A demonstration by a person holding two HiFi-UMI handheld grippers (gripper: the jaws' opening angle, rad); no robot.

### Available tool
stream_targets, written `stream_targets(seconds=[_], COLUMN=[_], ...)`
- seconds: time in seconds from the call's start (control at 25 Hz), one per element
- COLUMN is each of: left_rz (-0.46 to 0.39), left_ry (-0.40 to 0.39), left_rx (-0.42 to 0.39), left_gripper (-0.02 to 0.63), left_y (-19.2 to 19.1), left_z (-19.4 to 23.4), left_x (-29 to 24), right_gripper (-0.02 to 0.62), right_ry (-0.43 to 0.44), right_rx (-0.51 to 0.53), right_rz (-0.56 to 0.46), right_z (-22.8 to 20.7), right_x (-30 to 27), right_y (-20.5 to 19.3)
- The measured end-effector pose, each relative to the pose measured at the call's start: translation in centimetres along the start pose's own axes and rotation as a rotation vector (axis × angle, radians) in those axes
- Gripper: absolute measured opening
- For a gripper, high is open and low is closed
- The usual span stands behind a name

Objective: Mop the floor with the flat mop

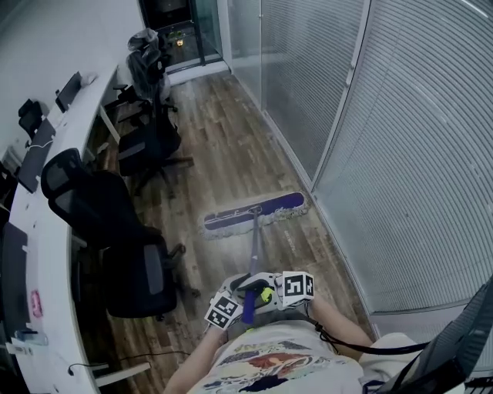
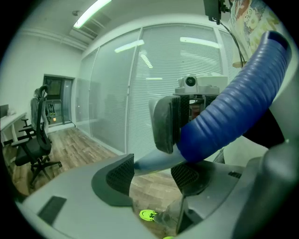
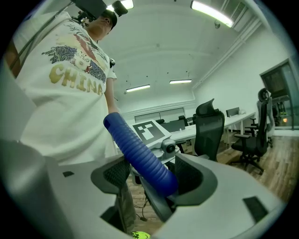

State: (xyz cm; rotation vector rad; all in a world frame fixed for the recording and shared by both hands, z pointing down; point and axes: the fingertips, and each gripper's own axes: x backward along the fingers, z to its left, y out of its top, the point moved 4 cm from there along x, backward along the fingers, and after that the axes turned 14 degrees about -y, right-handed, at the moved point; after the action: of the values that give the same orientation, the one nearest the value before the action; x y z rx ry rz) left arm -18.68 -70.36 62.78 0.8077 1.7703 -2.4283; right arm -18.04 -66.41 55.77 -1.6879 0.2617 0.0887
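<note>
Task item: flat mop head (image 1: 256,212) lies on wood-plank floor (image 1: 223,131) ahead of person. Its right end near foot of blinded glass partition (image 1: 400,154), left end near office chair (image 1: 115,223) (more chairs line curved desk (image 1: 54,192) on left). Open floor strip runs beyond, between chairs and partition. Left gripper (image 2: 156,175) clamped on mop handle (image 1: 253,246). Right gripper (image 3: 152,175) clamped on blue ribbed grip (image 3: 140,151), grippers close together.

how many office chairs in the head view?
4, all along the desk: nearest chair at lower left, second chair just beyond, third chair mid-room, farthest chair near the door. Near two overlap; more could be hidden.
</note>
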Motion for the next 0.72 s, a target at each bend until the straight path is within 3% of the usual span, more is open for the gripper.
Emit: stream_targets(seconds=[0.32,0.56,0.72], left_rz=[0.048,0.071,0.059], left_ry=[-0.005,-0.025,0.002], left_rx=[-0.025,-0.032,-0.029], left_gripper=[0.229,0.230,0.227], left_y=[4.1,5.1,5.1], left_z=[7.2,8.4,8.6], left_x=[-5.2,-7.3,-7.1], right_gripper=[0.275,0.278,0.278], right_ry=[0.000,-0.015,-0.025], right_rx=[-0.001,-0.008,-0.009], right_rz=[0.010,0.024,0.025], right_z=[-8.8,-10.6,-10.9], right_x=[4.1,6.0,5.8], right_y=[0.2,-0.3,-0.2])
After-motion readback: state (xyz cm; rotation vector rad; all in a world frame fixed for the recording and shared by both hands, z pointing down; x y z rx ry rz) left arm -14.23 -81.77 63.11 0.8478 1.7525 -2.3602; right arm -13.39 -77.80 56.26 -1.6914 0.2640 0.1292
